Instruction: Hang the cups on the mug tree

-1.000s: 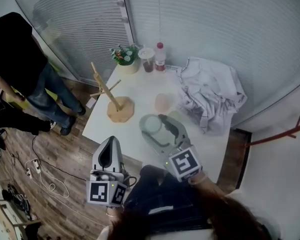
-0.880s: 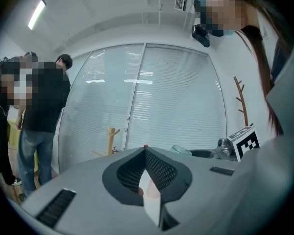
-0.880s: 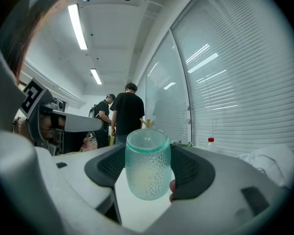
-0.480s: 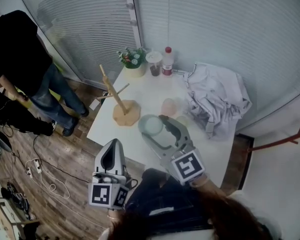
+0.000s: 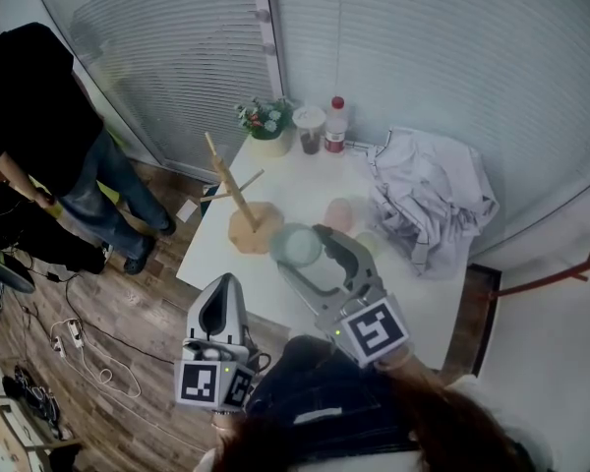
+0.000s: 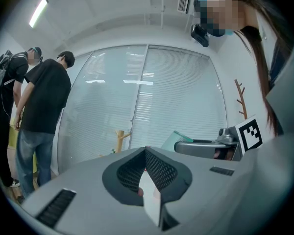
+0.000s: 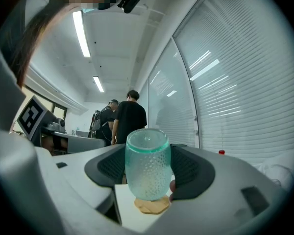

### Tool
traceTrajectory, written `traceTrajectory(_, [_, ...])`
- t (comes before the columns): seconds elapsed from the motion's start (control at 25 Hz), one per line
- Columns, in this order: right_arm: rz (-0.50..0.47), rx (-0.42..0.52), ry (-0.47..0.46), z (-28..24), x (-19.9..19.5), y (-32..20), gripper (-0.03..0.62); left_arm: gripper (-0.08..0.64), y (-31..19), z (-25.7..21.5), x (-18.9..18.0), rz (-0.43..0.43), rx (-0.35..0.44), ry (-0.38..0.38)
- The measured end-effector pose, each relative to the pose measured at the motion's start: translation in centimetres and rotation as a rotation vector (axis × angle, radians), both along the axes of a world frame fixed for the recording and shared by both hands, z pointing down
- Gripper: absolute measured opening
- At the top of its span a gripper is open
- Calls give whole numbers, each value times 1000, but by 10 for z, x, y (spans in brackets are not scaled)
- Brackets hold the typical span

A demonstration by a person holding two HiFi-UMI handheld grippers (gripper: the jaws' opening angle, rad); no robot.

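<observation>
The right gripper (image 5: 301,252) has carried the teal cup (image 7: 147,163) closer to the mug tree (image 5: 238,190), left of centre in the head view. Its jaws clamp the cup upright, long axis vertical, mouth up. The left gripper (image 5: 220,288), lower left, is closed on nothing.

An office: blind-covered glass walls (image 5: 167,57), ceiling strip lights (image 7: 81,33), cables (image 5: 96,367) on floor (image 5: 138,308)

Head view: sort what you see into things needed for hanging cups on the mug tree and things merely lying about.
Job: mug tree, green glass cup in the right tool, pink cup.
Lying about: crumpled white cloth, potted plant, red-capped bottle, lidded drink cup.
</observation>
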State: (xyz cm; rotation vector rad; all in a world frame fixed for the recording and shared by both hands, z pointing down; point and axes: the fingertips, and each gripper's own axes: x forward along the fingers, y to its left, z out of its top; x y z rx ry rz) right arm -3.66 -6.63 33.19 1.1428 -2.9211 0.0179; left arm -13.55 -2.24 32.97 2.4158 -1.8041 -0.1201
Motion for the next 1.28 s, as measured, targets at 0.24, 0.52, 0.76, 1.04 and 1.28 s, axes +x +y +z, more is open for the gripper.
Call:
traceTrajectory(0.24, [6, 19, -16, -9, -8, -3, 290, -5, -6, -4, -6, 22, 18, 11])
traceTrajectory(0.52, [4, 52, -31, -20, -18, -6, 290, -5, -13, -2, -15, 30, 23, 28])
traceTrajectory(0.76, [1, 69, -47, -29, -27, -11, 290, -5, -19, -3, -22, 32, 29, 45])
traceTrajectory(1.04, [-4, 98, -58, -38, -35, -15, 290, -5, -25, -4, -28, 41, 37, 34])
traceTrajectory(1.28, [-4, 120, -74, -48, -40, -18, 290, -5, -28, -1, -33, 33, 12, 41])
